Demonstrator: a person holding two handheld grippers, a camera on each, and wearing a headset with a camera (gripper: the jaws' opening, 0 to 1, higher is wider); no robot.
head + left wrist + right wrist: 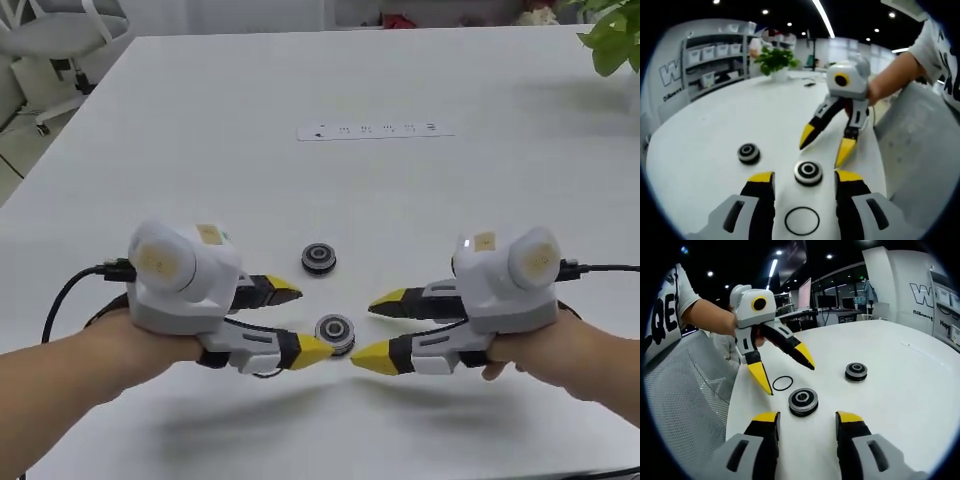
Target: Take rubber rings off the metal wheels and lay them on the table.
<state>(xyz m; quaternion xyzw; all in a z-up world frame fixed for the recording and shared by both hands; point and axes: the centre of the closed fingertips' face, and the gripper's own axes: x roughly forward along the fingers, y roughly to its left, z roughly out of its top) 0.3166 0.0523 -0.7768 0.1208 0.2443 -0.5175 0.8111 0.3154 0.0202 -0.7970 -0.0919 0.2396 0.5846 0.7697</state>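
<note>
Head view, starting at the left: the left gripper (316, 320) hangs low over the white table (400, 200), jaws spread wide and holding nothing. Just off its lower tip lies the near wheel (334, 330). It is flat on the top with its axle upright, so it is round from every side and has no long axis to line up on. Next comes the right gripper (362, 331), also wide open and empty, tips aimed back at that same wheel. So the wheel sits between 2 pairs of yellow tips and is close to both. The left looks a shade nearer, though I cannot tell whether it touches.

In the left gripper view the wheel (808, 172) is centred just ahead of the gap between that gripper's jaws. 1 loose rubber ring (785, 220) lies on the table further back between the jaws. In the right gripper view the wheel (803, 401) sits just beyond the tips, a little left of centre. The ring (773, 383) is past it, beside the left gripper's lower tip.

The far wheel (319, 258) waits up the table, apart from both grippers.

The dark band round each wheel looks like rubber not yet removed. My read is that 1 gripper has to pin the near wheel while the other hooks that band.

The top is smooth and bare, so a flat wheel may skate. Around the room are an office chair (60, 40) at far left, a printed strip (375, 130) mid-table, and a plant (610, 40) at right
</note>
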